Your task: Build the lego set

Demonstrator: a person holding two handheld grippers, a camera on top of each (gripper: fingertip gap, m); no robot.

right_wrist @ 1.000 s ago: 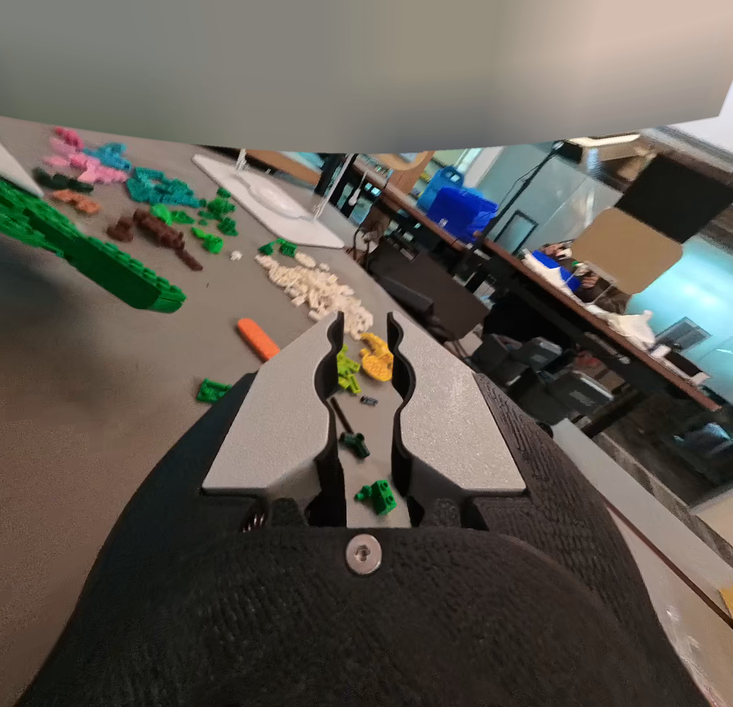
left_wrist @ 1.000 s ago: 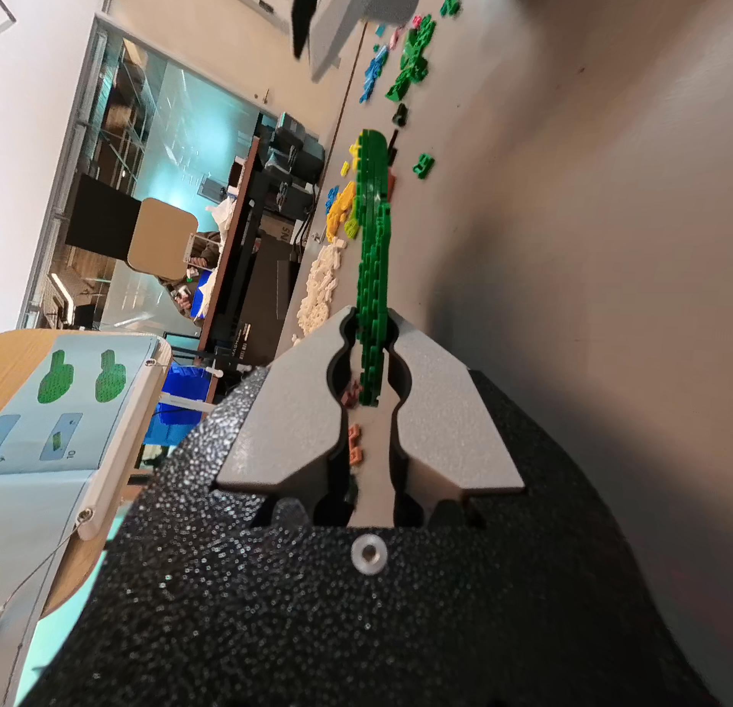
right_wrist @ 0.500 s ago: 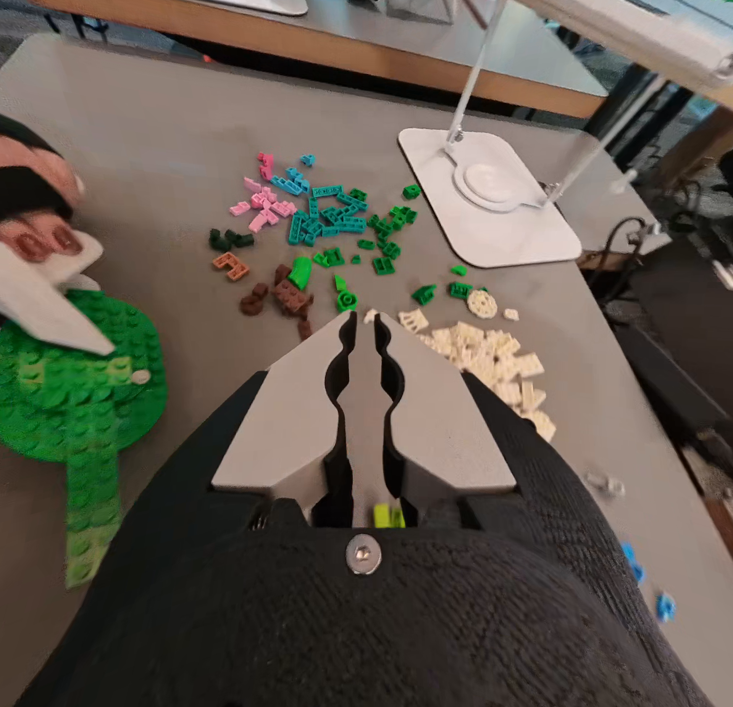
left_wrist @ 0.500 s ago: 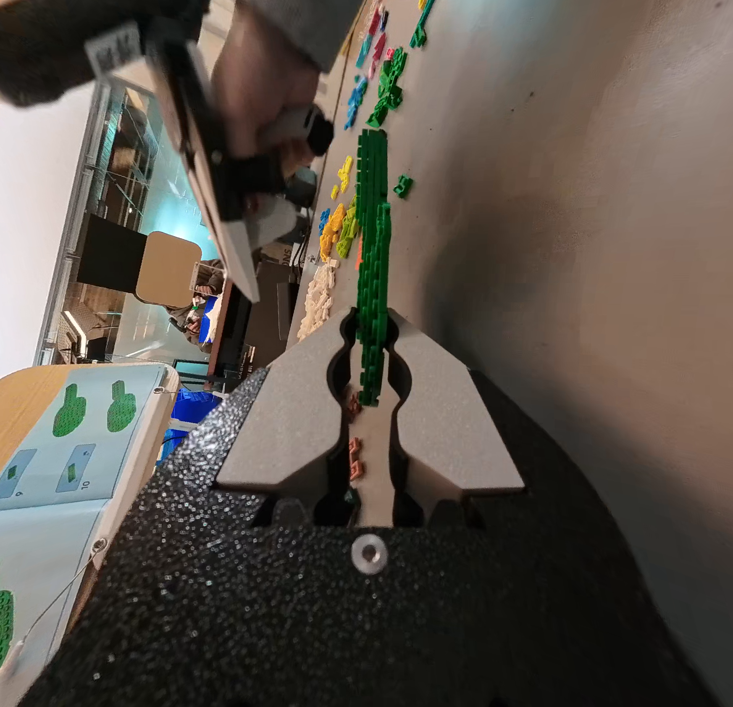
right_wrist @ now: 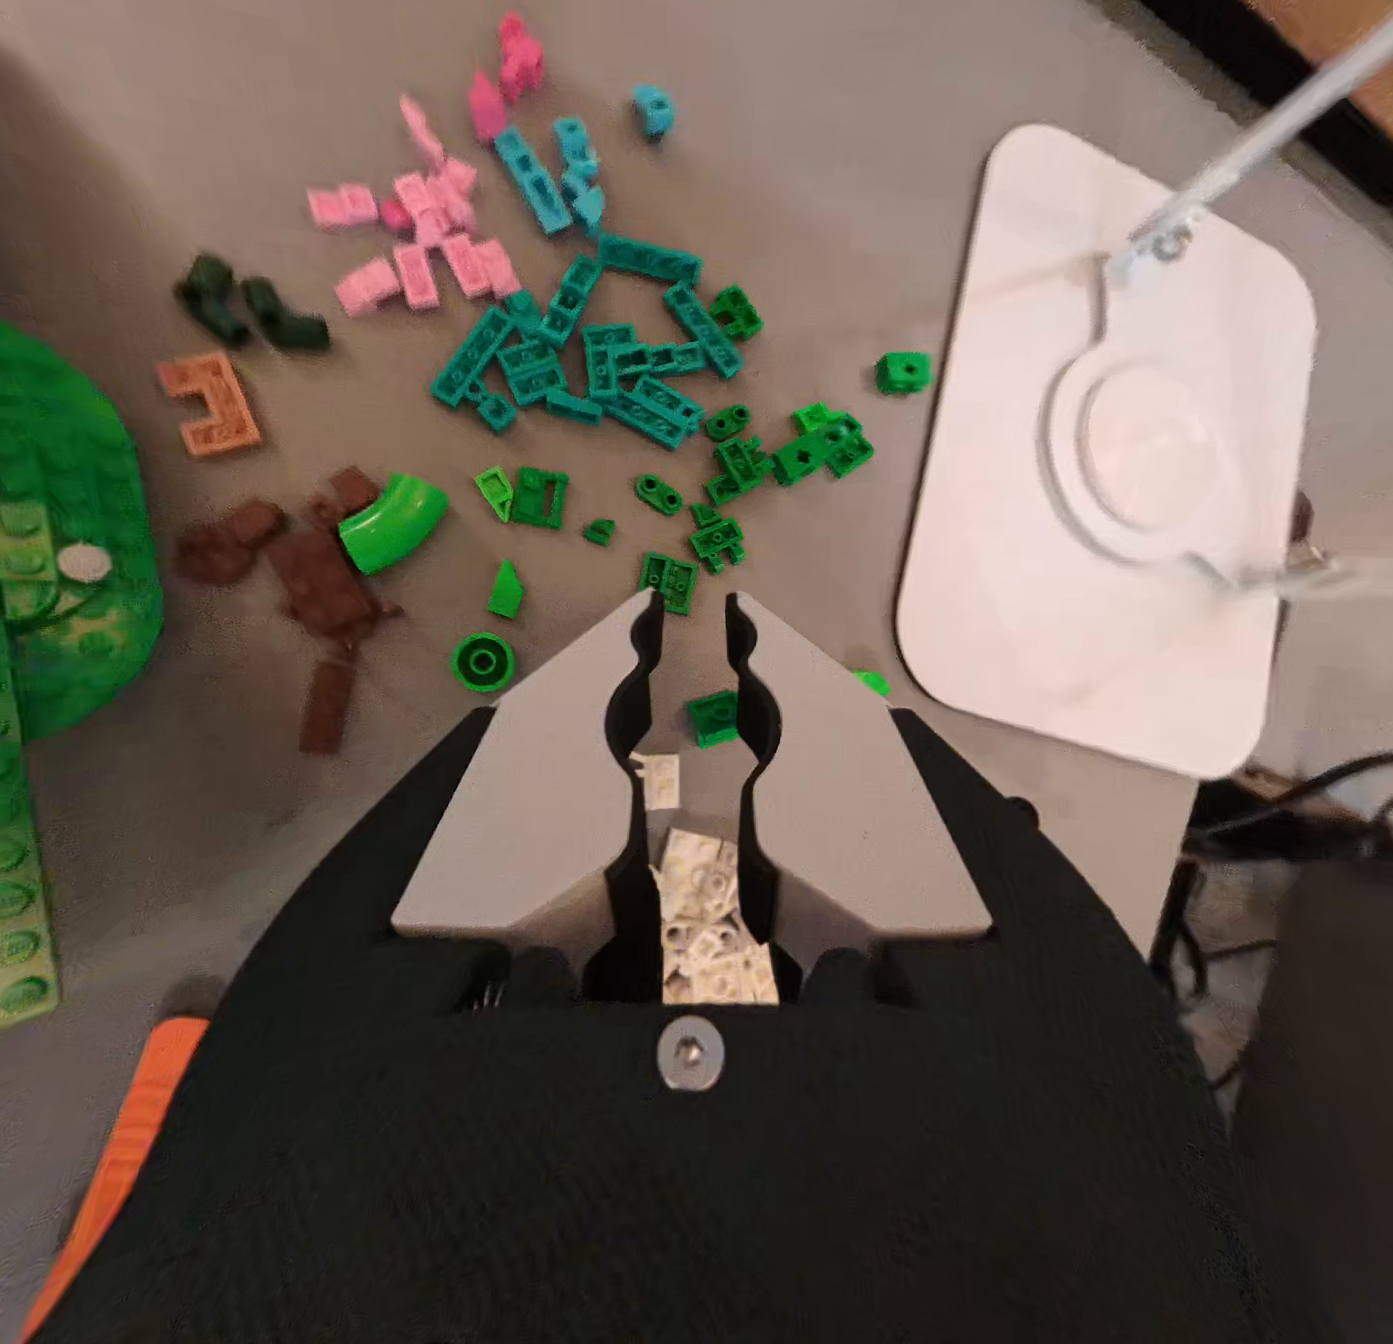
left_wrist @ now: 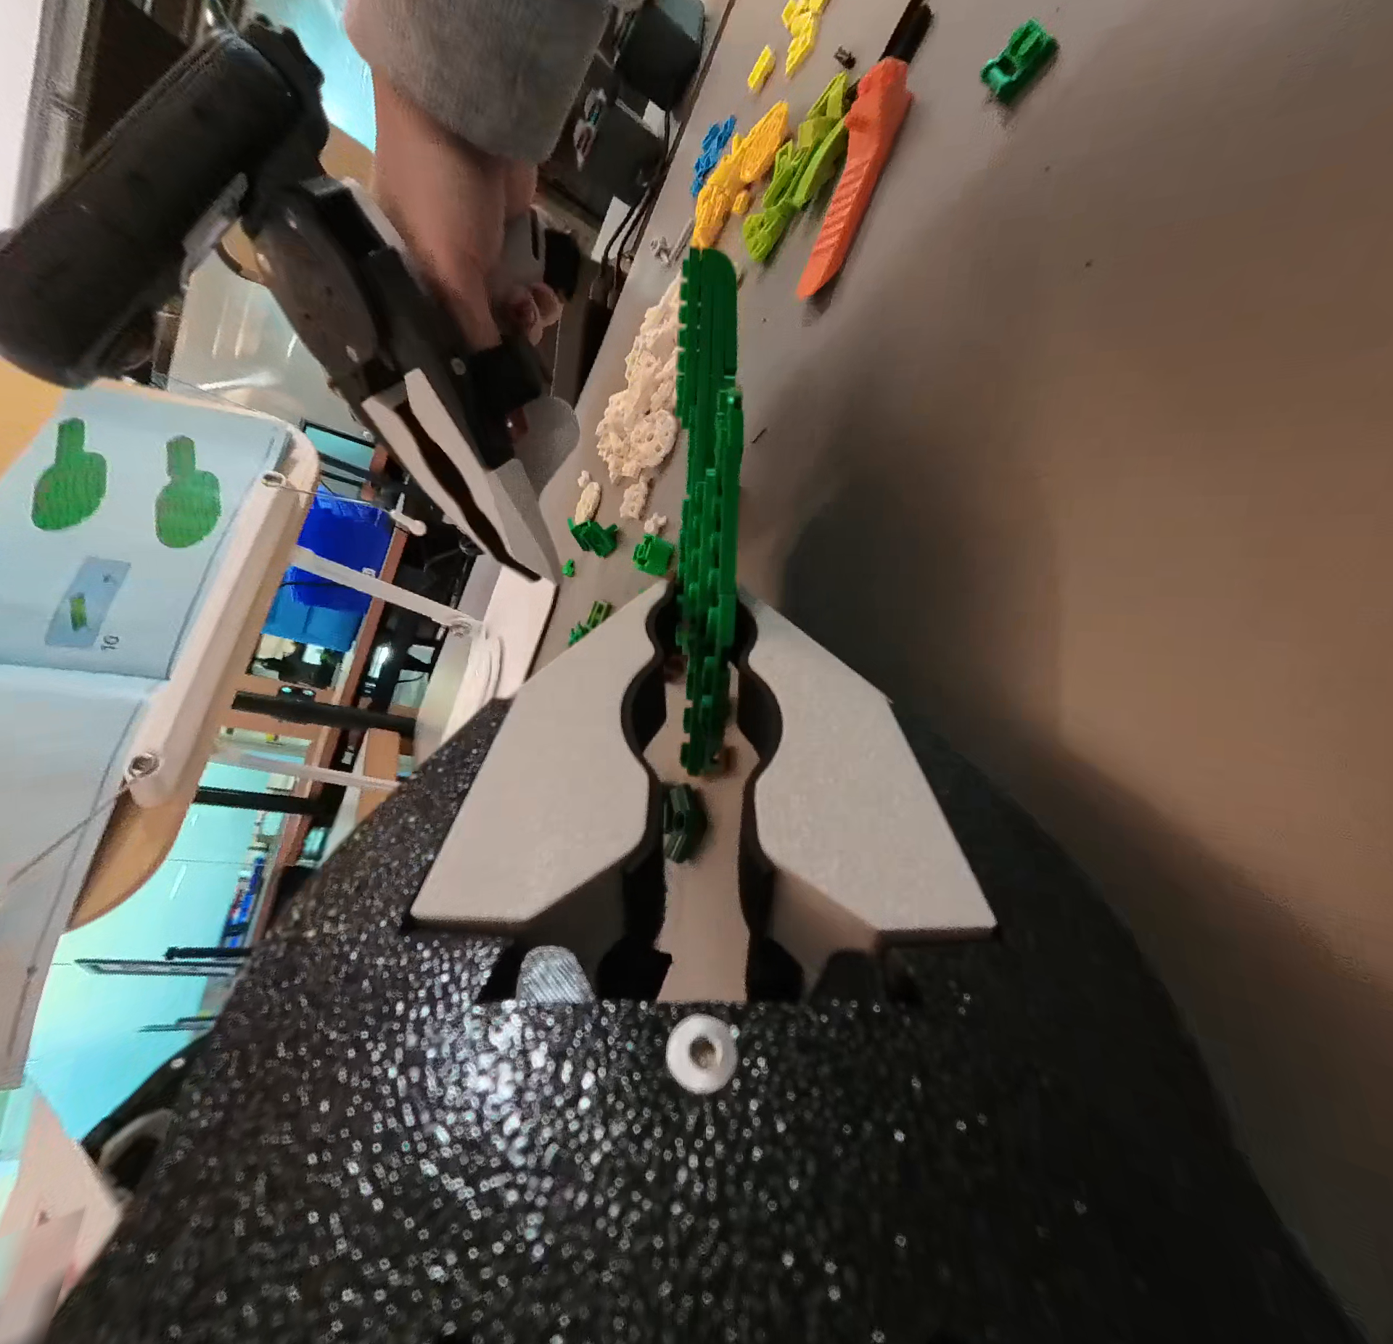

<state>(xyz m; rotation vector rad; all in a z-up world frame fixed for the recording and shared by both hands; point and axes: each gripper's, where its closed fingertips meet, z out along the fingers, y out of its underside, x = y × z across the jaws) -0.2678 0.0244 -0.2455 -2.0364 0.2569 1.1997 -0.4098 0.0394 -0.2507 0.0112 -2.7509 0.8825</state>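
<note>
Between left claw [left_wrist: 705, 614] pads: green brick plate [left_wrist: 708, 479], clamped edge-on.

The grey tabletop [right_wrist: 791, 64] carries loose brick heaps: the pink plastic bricks [right_wrist: 430, 245] lie farthest, the teal plastic bricks [right_wrist: 603, 351] just nearer and to their right, the small green plastic pieces [right_wrist: 724, 471] nearer still. The white flat stand base [right_wrist: 1055, 629] sits to their right. The brown plastic bricks [right_wrist: 301, 562] lie left of them, with the large green brick-built plate [right_wrist: 68, 524] at the far left. The white plastic bricks [right_wrist: 708, 923] lie nearest.

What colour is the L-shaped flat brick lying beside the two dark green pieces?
The L-shaped brick is salmon orange, seen best in the right wrist view.
</note>
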